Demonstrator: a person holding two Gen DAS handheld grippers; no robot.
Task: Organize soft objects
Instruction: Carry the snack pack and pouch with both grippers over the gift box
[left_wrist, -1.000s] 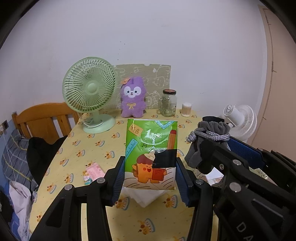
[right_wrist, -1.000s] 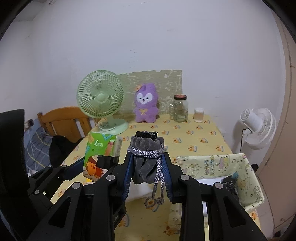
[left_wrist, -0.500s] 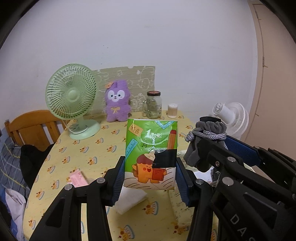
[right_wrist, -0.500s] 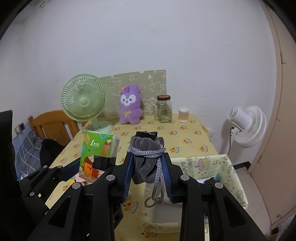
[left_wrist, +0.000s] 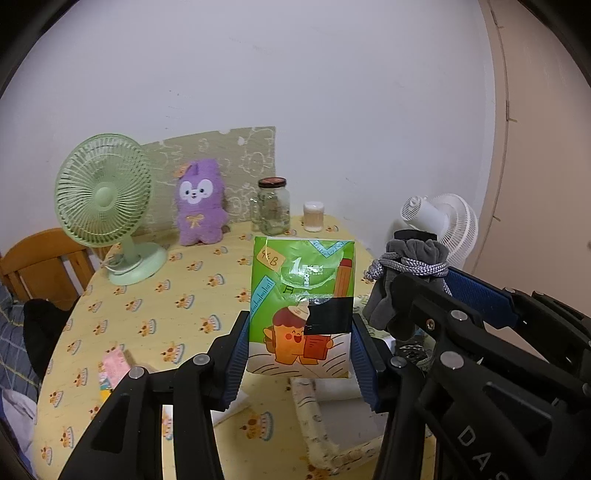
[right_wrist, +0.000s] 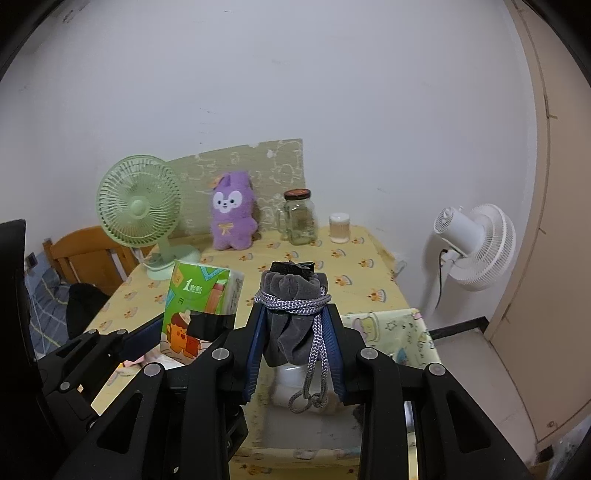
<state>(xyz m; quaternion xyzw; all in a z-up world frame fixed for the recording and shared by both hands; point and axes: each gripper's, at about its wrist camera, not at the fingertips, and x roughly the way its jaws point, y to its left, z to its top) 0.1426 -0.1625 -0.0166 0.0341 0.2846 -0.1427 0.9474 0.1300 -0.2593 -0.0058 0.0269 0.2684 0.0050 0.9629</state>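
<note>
A green tissue pack (left_wrist: 301, 306) is clamped upright between the fingers (left_wrist: 236, 354) of the left gripper (left_wrist: 299, 358), raised above the yellow-clothed worktop (left_wrist: 184, 291); a grey drawstring pouch (right_wrist: 293, 314) is clamped between the fingers (right_wrist: 255, 343) of the right gripper (right_wrist: 295, 354), its cord dangling over a fabric storage bin (right_wrist: 399, 332) at the worktop's near edge; a purple plush toy (right_wrist: 232, 214) is seen standing at the far end, between a green fan (right_wrist: 140, 214) and a glass jar (right_wrist: 299, 218).
</note>
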